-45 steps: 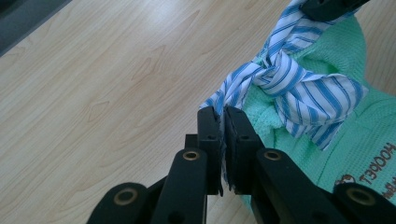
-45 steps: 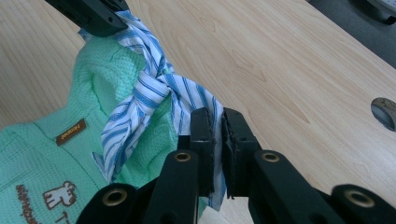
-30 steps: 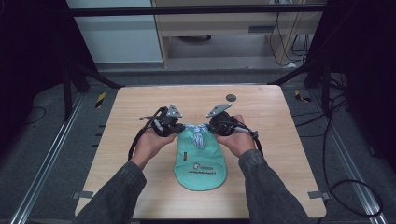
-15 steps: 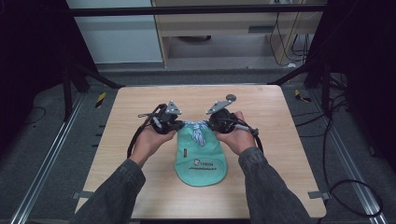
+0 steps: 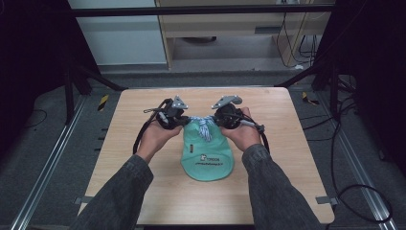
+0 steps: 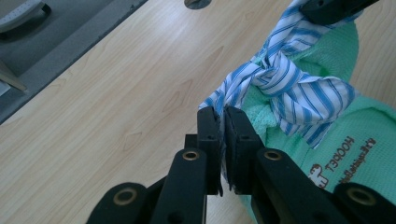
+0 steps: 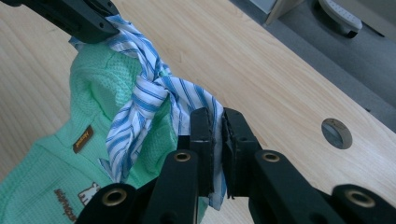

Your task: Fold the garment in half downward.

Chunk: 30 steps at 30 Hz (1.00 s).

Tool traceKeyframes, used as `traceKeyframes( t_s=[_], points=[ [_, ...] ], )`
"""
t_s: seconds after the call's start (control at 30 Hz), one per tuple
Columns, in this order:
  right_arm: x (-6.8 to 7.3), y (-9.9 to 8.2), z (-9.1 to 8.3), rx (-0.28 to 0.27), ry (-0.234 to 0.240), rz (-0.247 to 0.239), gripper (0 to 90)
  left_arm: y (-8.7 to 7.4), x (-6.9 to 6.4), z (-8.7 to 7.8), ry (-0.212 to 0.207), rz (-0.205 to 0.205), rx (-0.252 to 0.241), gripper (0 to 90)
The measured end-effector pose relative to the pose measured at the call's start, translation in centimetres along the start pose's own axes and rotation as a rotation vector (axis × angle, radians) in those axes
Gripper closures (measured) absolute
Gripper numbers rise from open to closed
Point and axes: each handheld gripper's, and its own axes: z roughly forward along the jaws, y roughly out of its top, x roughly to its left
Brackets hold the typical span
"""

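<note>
A mint-green small garment (image 5: 207,155) with printed lettering lies on the wooden table (image 5: 134,139), its collar end lifted between my hands. A blue-and-white striped tie (image 5: 205,128) is knotted at its collar (image 6: 285,88) (image 7: 149,93). My left gripper (image 5: 181,120) (image 6: 223,122) is shut on the left end of the striped tie. My right gripper (image 5: 218,119) (image 7: 215,122) is shut on the right end. Each gripper view shows the other gripper's jaw at the top, also clamped on the tie.
A round hole (image 7: 336,133) (image 6: 196,3) sits in the tabletop near the far edge. Dark floor, metal rails and cables surround the table, with a cabinet behind it.
Both grippers have drawn slightly apart and toward the far edge with the tie ends, pulling the garment up the table a little.
</note>
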Motion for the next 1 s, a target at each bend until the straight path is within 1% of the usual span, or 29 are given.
traceKeyframes(
  t_s=[0.07, 0.37, 0.53, 0.63, 0.73, 0.8, 1.0],
  points=[
    [-0.1, -0.1, -0.1, -0.005, -0.005, 0.003, 83.4, 0.1, -0.2, 0.0, 0.0, 0.001, 0.0, 85.3],
    [0.4, -1.6, -1.0, -0.022, 0.001, 0.006, 83.2, 0.2, -1.6, -0.1, 0.012, 0.041, 0.004, 85.2],
    [0.5, -2.3, -1.1, -0.019, 0.002, 0.011, 83.3, 0.3, -1.9, 0.3, 0.007, 0.043, 0.005, 85.2],
    [0.2, -2.3, -1.0, -0.02, -0.005, 0.019, 83.3, 0.4, -1.7, 0.6, 0.009, 0.031, -0.008, 85.2],
    [-0.2, -2.2, -0.8, -0.015, -0.015, 0.024, 83.3, 0.7, -1.6, 1.0, 0.009, 0.027, -0.007, 85.2],
    [-0.4, -2.3, -0.7, -0.01, -0.021, 0.021, 83.3, 0.7, -1.9, 1.2, 0.008, 0.032, -0.003, 85.2],
    [0.3, -3.5, -0.8, -0.022, -0.008, 0.023, 83.2, -0.2, -3.1, 1.1, 0.011, 0.048, -0.002, 84.8]
  ],
)
